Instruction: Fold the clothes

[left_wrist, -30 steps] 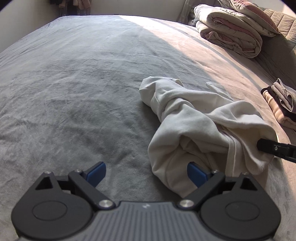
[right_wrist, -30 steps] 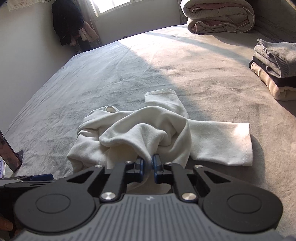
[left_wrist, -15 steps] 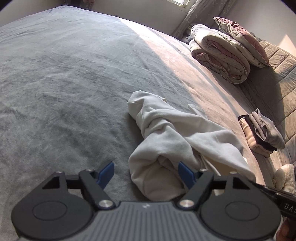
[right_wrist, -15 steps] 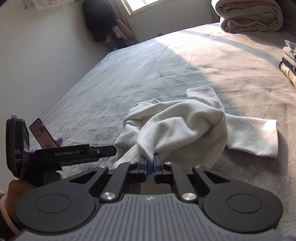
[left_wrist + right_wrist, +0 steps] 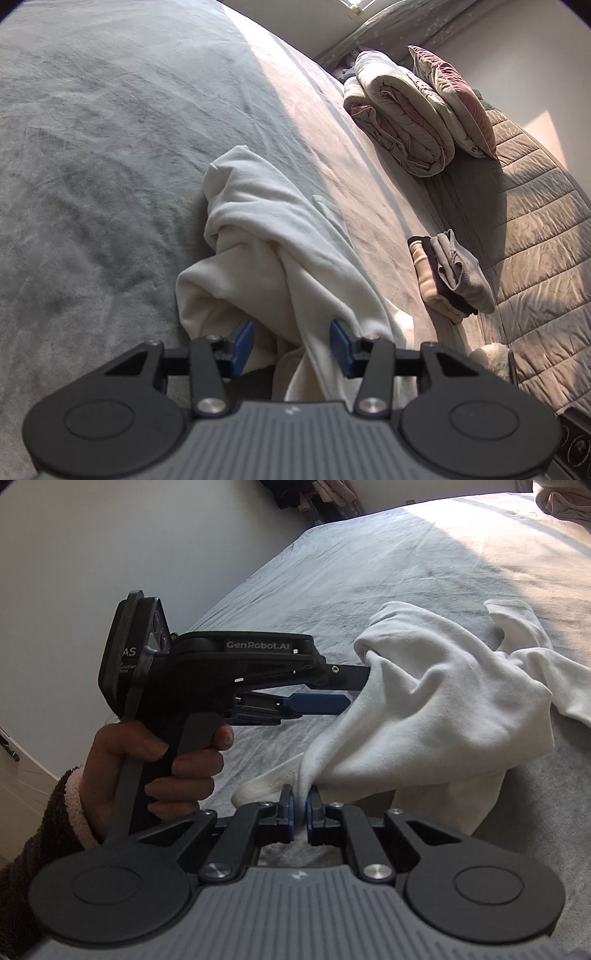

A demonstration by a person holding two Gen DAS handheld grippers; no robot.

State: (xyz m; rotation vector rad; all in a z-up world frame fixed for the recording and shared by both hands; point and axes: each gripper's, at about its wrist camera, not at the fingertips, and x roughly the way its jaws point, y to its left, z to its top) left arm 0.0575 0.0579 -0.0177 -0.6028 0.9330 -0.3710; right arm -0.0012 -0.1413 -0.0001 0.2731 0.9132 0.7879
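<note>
A crumpled white garment [image 5: 280, 240] lies on the grey bed cover [image 5: 92, 166], its near part lifted off the bed. My right gripper [image 5: 300, 812] is shut on a pinched edge of the white garment [image 5: 436, 709] and holds it up. My left gripper [image 5: 291, 345] is open, its blue pads [image 5: 242, 343] on either side of a hanging fold of the cloth. In the right wrist view the left gripper [image 5: 351, 686] reaches in from the left, held by a hand [image 5: 147, 760] in a dark fuzzy sleeve, its fingertips hidden in the cloth.
A stack of folded clothes [image 5: 450, 277] sits on the bed to the right. A rolled quilt [image 5: 402, 133] and a pillow [image 5: 454, 96] lie at the head end on a quilted cover [image 5: 535, 229]. Dark clothes [image 5: 314, 494] hang by the far wall.
The right gripper has raised the pinched edge and swung left. The left gripper has moved forward, so the fold now hangs between its fingers, which stand closer together.
</note>
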